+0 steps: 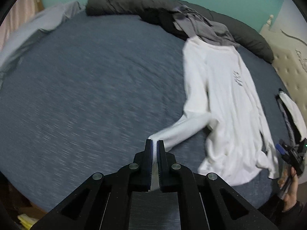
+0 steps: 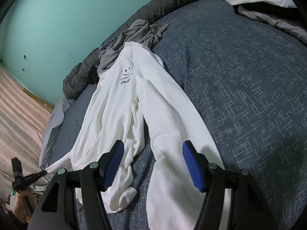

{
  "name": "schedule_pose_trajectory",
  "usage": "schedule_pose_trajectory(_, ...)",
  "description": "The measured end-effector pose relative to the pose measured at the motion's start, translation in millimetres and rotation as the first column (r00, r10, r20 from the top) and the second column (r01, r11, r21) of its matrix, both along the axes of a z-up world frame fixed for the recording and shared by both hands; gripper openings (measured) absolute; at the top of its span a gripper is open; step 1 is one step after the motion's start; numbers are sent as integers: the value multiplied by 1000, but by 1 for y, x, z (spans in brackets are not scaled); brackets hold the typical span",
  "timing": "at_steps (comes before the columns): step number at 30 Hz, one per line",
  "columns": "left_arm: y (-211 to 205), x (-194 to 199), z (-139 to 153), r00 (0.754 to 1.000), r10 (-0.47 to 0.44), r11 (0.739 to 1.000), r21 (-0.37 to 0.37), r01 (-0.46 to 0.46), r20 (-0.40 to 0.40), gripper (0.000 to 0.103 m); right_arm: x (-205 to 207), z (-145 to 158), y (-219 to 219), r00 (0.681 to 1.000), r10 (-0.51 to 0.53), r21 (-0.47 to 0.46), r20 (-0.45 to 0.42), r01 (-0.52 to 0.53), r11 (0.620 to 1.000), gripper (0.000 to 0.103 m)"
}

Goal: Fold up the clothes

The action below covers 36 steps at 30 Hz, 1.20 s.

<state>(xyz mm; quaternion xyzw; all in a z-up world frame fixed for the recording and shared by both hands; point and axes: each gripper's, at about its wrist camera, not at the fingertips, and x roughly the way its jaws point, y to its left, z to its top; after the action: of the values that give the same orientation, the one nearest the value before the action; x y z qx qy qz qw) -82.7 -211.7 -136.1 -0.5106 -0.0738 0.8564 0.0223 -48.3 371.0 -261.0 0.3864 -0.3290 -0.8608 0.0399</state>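
Left wrist: your left gripper (image 1: 155, 143) is clamped on the cuff of the white shirt (image 1: 226, 99), its sleeve drawn out across the bed (image 1: 86, 86), likely to straighten it. Right wrist: your right gripper (image 2: 152, 164) hangs spread and empty over the other sleeve (image 2: 178, 134), poised to pinch

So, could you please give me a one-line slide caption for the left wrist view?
Left gripper shut on a sleeve of the white shirt spread on the blue bed.
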Motion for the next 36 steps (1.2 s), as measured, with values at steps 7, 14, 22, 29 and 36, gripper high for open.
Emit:
schedule_pose_trajectory(7,-49,-12,26,996,84,993,-79,-87,-35,5,0,-1,1,1000,-8,19,4,8,1000,64)
schedule_pose_trajectory(14,-105,-28,52,979,188,969,-146,-198,-80,5,-1,-1,2,1000,-17,44,7,16,999,64)
schedule_pose_trajectory(22,-159,-45,46,923,375,911,-149,-385,-87,26,0,2,0,999,-35,79,-6,35,996,64)
schedule_pose_trajectory(29,-149,-22,28,947,317,945,-71,-319,-43,46,2,19,12,999,-52,34,-9,52,998,64)
schedule_pose_trajectory(36,-124,1,27,973,224,973,-43,-227,-60,46,11,28,26,988,10,21,153,-13,1000,68)
